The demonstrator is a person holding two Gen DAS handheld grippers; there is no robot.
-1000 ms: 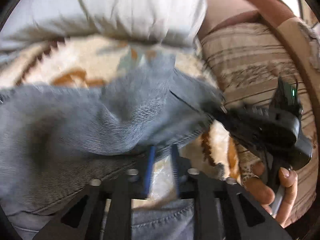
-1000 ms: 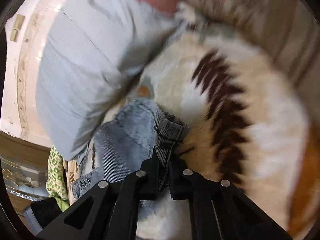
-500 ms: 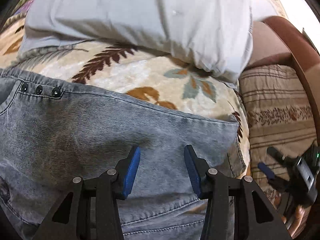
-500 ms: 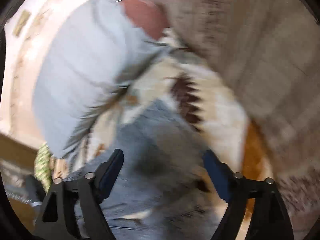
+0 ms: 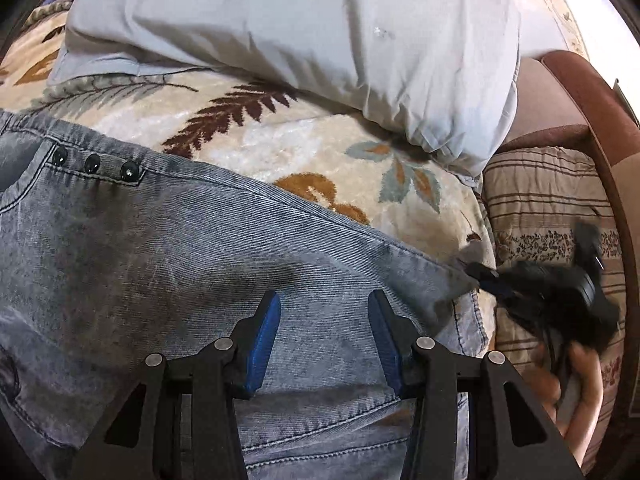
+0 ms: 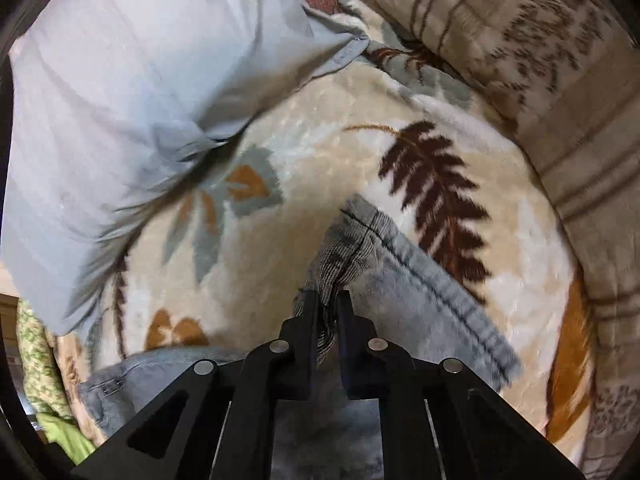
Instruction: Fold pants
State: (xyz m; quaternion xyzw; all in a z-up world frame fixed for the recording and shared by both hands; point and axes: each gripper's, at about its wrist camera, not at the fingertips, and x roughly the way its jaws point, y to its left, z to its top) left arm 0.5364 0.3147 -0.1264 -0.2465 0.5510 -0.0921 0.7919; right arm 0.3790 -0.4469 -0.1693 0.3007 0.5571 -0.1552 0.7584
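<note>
Grey-blue denim pants lie spread on a cream leaf-print blanket on the bed, filling the left wrist view from 9 o'clock across to about 4 o'clock. Three dark snaps sit in a row near the upper edge at 10 o'clock.

Left claw is spread, blue pads apart, over the denim with nothing between them; contact with the fabric can't be told.

Right claw is pressed together, pinching a bunched corner of the pants at the stitched hem; fabric is gathered up between the black fingers. Hem edge runs from the claw toward 4 o'clock, motion-blurred at its far end. More denim lies low at 7 o'clock in that view.

In the left wrist view the right claw shows at 3 o'clock, blurred, at the far corner of the pants, with the person's right hand below it at 4 o'clock.

Pale blue pillow rests on the blanket at 12 o'clock, apart from the pants. Striped brown cushion at 3 o'clock, just beside the blanket edge. Green patterned cloth at 8 o'clock in the right wrist view.
</note>
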